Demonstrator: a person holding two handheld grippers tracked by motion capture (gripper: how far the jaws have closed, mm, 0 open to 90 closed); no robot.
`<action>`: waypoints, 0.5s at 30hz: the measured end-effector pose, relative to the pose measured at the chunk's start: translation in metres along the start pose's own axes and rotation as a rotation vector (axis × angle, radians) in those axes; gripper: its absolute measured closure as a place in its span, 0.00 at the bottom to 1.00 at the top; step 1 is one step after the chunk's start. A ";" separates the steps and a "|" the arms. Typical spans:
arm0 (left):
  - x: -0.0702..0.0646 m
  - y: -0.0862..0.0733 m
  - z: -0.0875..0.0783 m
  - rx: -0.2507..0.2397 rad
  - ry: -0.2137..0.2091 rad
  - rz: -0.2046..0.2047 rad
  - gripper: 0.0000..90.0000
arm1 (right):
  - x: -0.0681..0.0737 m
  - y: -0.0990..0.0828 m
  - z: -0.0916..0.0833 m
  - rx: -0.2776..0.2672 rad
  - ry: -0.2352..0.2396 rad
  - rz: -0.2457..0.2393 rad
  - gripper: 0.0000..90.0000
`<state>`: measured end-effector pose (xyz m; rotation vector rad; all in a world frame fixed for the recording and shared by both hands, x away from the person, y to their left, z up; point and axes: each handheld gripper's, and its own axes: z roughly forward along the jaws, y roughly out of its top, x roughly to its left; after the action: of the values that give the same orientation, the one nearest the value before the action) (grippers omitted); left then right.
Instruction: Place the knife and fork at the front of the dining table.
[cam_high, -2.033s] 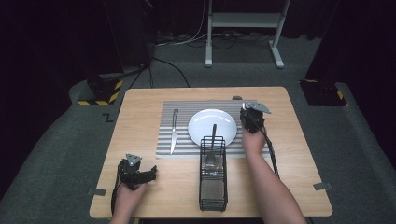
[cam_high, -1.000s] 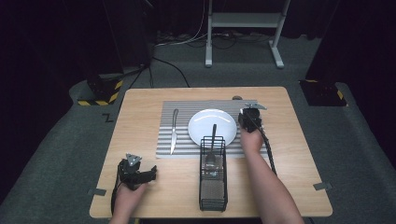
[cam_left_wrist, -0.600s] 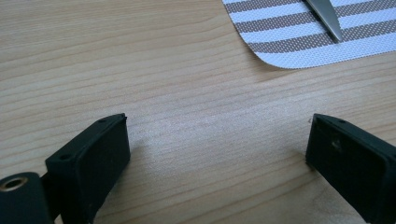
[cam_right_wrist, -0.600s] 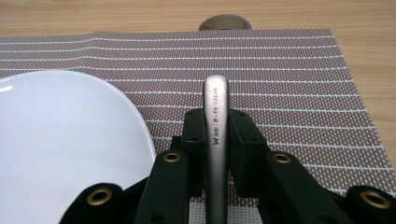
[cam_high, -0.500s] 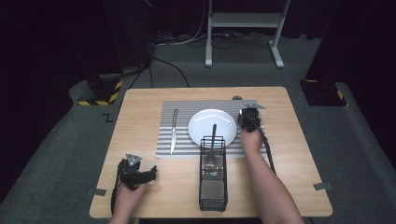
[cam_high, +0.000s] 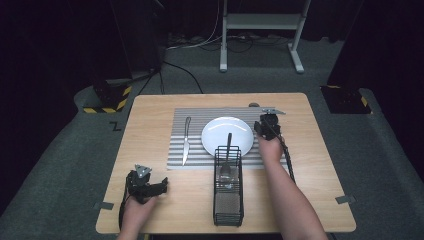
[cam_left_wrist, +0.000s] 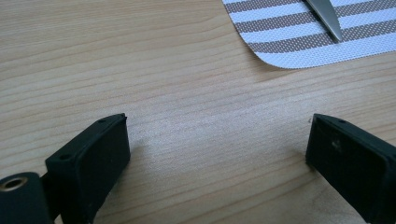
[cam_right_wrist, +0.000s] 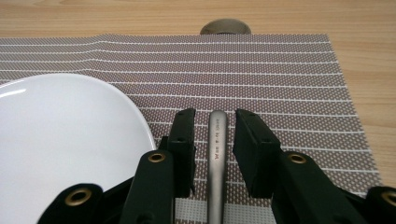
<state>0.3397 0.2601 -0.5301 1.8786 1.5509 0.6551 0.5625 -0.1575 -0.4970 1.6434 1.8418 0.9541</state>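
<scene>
Where right claw (cam_right_wrist: 215, 135) looks, handle (cam_right_wrist: 217, 158) between jaws

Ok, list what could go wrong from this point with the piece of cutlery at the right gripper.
1. The right gripper has just been opening, and the metal handle lies between its jaws with small gaps on both sides, so lifting away carelessly could drag it crooked on the striped placemat.
2. The white plate sits close beside one jaw, so a sideways move might nudge it.
</scene>
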 end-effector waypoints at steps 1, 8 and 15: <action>0.000 0.000 0.000 0.000 0.000 0.000 0.07 | -0.001 0.001 -0.002 0.002 0.001 -0.007 0.76; 0.000 0.000 0.000 0.000 0.000 0.000 0.07 | -0.003 -0.001 -0.031 -0.044 0.015 -0.037 0.77; 0.000 0.000 0.000 0.000 0.000 0.000 0.07 | -0.012 -0.026 -0.063 -0.054 0.013 -0.094 0.81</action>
<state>0.3397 0.2600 -0.5301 1.8783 1.5510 0.6555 0.4998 -0.1811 -0.4782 1.5083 1.8674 0.9677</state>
